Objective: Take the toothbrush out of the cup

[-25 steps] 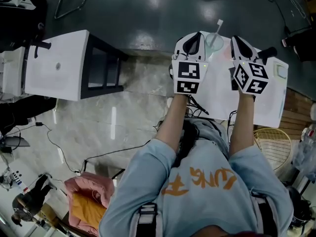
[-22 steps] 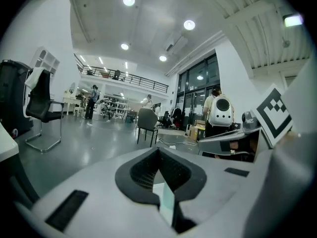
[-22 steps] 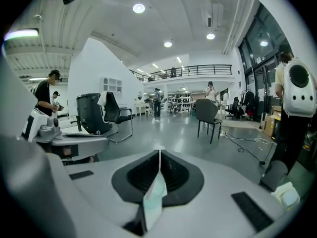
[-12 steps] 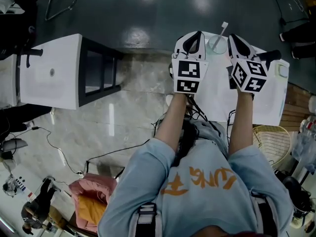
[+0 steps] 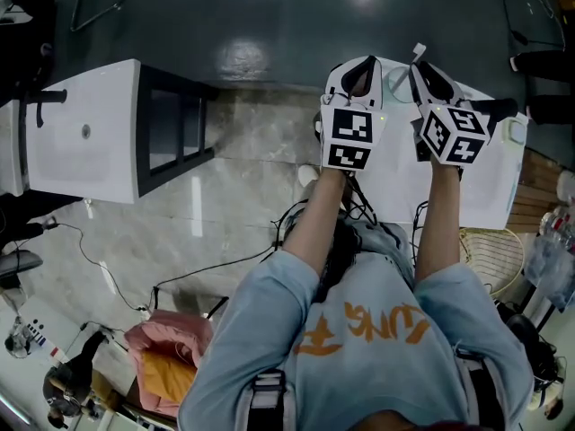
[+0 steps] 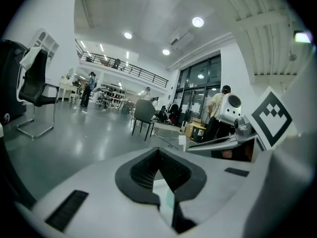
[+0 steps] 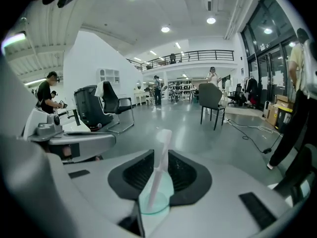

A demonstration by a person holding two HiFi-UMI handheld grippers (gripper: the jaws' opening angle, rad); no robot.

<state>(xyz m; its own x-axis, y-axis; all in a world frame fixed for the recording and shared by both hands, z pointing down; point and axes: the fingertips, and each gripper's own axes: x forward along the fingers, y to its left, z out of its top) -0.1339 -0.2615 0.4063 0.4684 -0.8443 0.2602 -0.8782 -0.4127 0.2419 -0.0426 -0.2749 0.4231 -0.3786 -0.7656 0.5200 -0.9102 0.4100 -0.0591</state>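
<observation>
Not much to read here tbh: the only writing is the orange lettering [image 5: 368,326] across the back of the person's light blue top, and from this angle I can't make out what it says. The marker cubes [image 5: 349,138] on the claws only carry black-and-white square patterns, no words. Pose-wise, both bare forearms [image 5: 314,227] are stretched straight ahead, side by side, with the claws pointing away from the body and their tips leaning in toward each other. The clear cup [image 5: 395,81] sits right between them, by the far left corner of the white counter [image 5: 490,191]. The left claw [image 6: 158,151] is squeezed nearly together with the pale see-through wall of the cup pinched in the gap. The right claw [image 7: 160,155] is closed on the white toothbrush [image 7: 161,165], gripping the handle partway up. The lower end of the brush is down inside the cup, and its head pokes up past the claw tips, tilted a bit.
</observation>
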